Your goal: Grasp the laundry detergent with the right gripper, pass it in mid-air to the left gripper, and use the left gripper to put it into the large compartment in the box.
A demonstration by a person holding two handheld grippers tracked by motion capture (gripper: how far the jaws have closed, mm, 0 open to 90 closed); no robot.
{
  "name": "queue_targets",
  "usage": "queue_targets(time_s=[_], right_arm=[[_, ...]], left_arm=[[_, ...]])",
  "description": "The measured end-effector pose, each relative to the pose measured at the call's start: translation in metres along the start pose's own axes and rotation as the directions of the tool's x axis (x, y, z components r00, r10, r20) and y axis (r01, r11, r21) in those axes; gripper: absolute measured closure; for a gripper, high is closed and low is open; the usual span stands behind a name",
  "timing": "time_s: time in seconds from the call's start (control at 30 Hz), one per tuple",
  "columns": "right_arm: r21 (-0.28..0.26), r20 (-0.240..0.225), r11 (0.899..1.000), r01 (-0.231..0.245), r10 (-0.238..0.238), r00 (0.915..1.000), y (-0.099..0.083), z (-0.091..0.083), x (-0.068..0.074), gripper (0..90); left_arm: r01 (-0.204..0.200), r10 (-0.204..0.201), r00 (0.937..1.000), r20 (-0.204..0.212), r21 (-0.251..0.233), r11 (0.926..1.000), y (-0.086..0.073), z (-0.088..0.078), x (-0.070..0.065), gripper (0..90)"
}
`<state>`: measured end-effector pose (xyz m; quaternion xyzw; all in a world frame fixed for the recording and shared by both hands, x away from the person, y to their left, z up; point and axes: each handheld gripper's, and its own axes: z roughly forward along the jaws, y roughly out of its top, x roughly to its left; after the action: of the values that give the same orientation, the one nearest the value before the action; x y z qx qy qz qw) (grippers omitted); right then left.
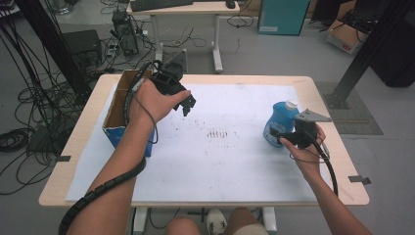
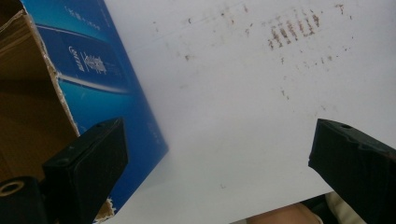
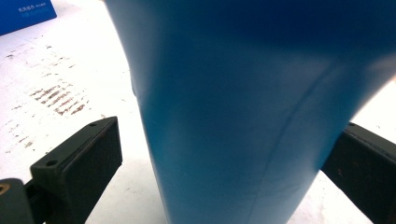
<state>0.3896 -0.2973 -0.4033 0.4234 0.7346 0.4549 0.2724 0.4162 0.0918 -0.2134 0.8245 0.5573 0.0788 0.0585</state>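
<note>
Both claws wide open, right claw (image 3: 224,154) straddling blue bottle (image 3: 252,102) — base cropped, left claw (image 2: 215,158) empty.

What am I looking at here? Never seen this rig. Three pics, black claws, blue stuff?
A person holds a hand-operated two-jaw gripper in each hand; there is no robot arm. The high view looks down on the table, covered by a stained white sheet. The other two pictures come from cameras riding on each gripper. The left gripper hangs open above the sheet beside an open blue cardboard box. The right gripper has its jaws open on either side of a blue bottle with a white cap; a gap shows on one side, so it is not yet gripped.
</note>
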Motion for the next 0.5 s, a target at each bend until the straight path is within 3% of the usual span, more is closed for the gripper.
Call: queue_targets(time_s=[0.5], right_arm=[[-0.002,0.001,1.000,0.001,-0.001,1.0000,-0.0007,0.0002,-0.0005,1.4]], left_arm=[[-0.009,0.009,1.0000,0.002,-0.001,1.0000,0.0015,-0.0017,-0.0016,5.0]])
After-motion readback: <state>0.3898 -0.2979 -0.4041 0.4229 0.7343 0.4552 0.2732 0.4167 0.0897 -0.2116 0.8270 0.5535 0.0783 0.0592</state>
